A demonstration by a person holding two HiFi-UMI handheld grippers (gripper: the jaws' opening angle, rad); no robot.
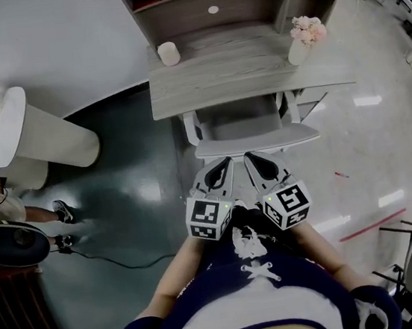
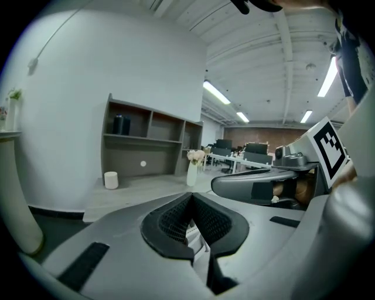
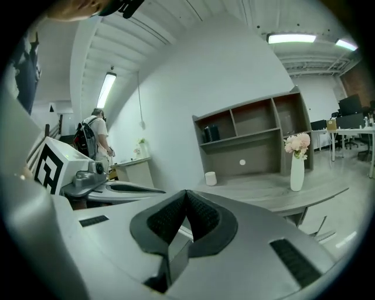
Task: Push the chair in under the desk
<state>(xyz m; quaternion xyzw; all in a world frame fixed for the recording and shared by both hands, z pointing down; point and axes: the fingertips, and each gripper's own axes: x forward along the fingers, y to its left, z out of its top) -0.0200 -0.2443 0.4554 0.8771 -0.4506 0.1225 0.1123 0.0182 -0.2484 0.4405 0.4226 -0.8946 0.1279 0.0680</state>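
**Q:** How were the tongs set?

**A:** The left gripper (image 1: 223, 164) and right gripper (image 1: 254, 159) each had jaws pressed together, pinching nothing. They were held side by side, tips at the back of the chair (image 1: 257, 141). Contact could not be confirmed.

**Q:** Why closed?

**A:** Likely to serve as two blunt pushers, spreading the shove evenly.

**Q:** And the chair?

**A:** It stood squarely at the front edge of the desk (image 1: 240, 80), its backrest jutting toward the person, not yet tucked under.
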